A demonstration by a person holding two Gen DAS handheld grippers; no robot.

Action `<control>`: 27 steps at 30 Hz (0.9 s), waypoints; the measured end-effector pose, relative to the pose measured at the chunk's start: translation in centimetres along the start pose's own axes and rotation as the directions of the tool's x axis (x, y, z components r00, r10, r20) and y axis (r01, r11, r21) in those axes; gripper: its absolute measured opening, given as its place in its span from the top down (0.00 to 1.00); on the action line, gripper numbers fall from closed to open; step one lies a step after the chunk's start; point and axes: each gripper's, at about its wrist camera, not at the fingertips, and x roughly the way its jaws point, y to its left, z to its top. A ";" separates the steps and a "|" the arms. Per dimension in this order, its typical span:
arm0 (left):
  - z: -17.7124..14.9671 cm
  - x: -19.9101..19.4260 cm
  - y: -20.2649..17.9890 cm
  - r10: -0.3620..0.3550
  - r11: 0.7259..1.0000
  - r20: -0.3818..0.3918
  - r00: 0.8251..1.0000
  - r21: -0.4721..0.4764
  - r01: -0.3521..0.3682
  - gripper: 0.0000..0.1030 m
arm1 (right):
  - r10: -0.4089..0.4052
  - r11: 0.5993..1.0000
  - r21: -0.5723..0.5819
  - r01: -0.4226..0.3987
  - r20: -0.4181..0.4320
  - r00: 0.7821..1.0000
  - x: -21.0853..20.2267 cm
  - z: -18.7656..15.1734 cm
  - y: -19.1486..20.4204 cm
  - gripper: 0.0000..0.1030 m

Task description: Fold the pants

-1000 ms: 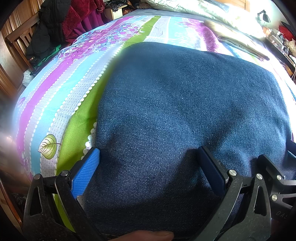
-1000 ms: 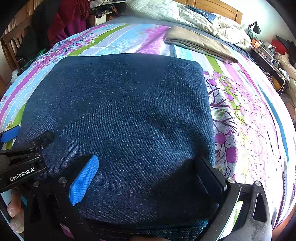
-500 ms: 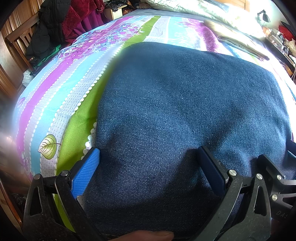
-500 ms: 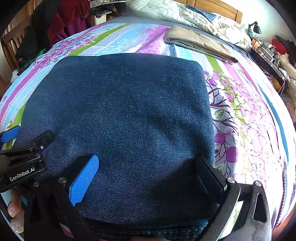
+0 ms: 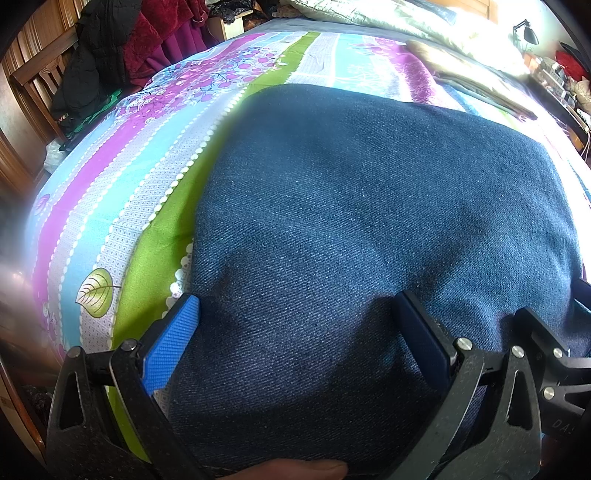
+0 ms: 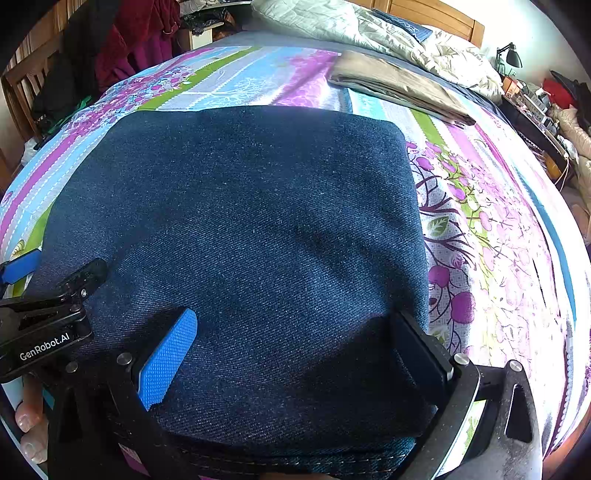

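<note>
The folded jeans (image 6: 236, 236) lie as a thick dark-blue denim rectangle on a bedsheet (image 6: 491, 236) printed with purple blossoms, green stripes and pale blue bands, their near edge at the foot of both views and a stitched seam showing along that edge in the right wrist view; the left gripper (image 5: 295, 328) rests over the near left part of the denim with its jaws wide apart, the blue-padded finger (image 5: 171, 345) at the jeans' left edge just beside the green stripe, the dark finger (image 5: 421, 336) lying on the cloth; the right gripper (image 6: 295, 332) sits over the near right part, its jaws likewise spread, the blue pad (image 6: 166, 358) on the denim and the dark finger (image 6: 421, 347) at the jeans' right edge; neither pair grips anything, though whether the tips press into the fabric is hard to judge from these angles; the two tools stand side by side, each showing at the edge of the other's view; a fingertip (image 5: 306, 469) shows at the bottom of the left view; farther up the bed lies a folded tan garment (image 6: 399, 86), beyond it a rumpled pale quilt (image 6: 369, 27) against a wooden headboard (image 6: 436, 14); dark and maroon clothes (image 6: 136, 40) hang at the far left.
</note>
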 end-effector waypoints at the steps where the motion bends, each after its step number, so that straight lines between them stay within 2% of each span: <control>1: 0.0 0.0 0.0 0.000 1.000 0.000 1.000 0.000 0.000 0.00 | 0.000 1.000 0.000 0.000 0.000 1.000 0.0 0.0 0.0 0.00; 27: -0.1 -0.1 -0.1 0.001 1.000 0.001 1.000 -0.002 -0.001 0.00 | 0.002 1.000 -0.002 -0.002 -0.008 1.000 0.2 -0.1 0.2 0.00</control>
